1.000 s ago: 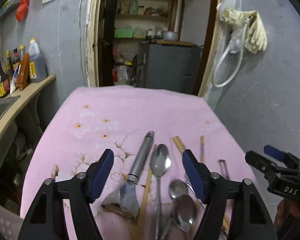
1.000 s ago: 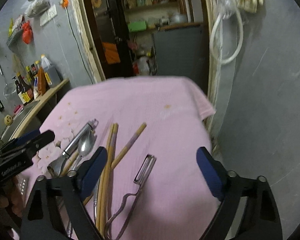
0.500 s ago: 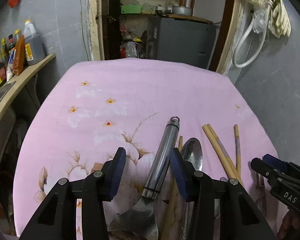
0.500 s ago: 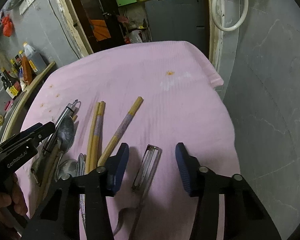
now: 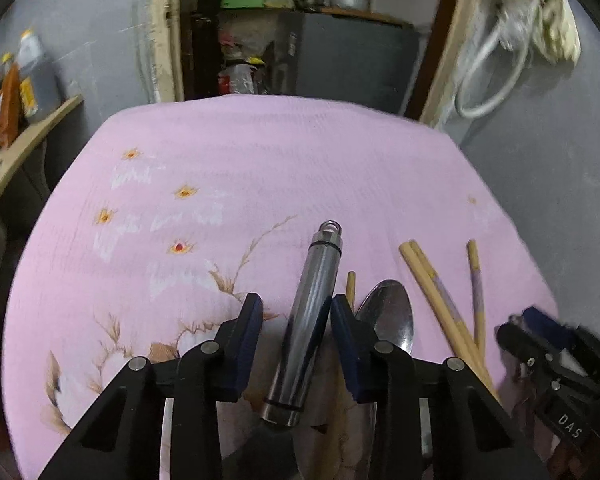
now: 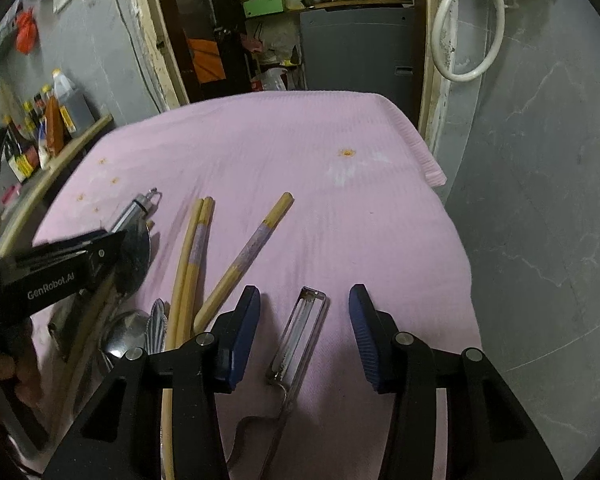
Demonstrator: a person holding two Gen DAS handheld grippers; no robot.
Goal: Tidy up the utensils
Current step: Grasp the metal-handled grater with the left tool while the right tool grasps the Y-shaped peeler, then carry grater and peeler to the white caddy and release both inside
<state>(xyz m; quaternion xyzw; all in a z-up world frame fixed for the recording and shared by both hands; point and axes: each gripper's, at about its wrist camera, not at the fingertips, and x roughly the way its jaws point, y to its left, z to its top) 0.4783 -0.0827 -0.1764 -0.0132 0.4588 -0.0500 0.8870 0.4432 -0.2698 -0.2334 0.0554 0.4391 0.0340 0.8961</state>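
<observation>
I see the tabletop (image 5: 300, 168) covered by a pink flowered cloth, with all utensils gathered at its near edge. My left claw (image 5: 296, 322) is narrowed around the steel tube handle (image 5: 314, 312) of a flat-bladed tool; the right pad looks to be touching the handle, the left pad stands just off it, though I cannot confirm firm contact from this angle. A large spoon (image 5: 388, 320) lies just right of that handle, its bowl pointing away from me. Beyond it lie wooden chopsticks (image 6: 190, 264): a pair side by side and one single stick angled to their right. My right claw (image 6: 304, 332) is moderately open and straddles the head of a wire-handled peeler (image 6: 298, 340), neither pad touching it. A smaller spoon (image 6: 126, 334) lies left of the chopsticks, partly hidden.
</observation>
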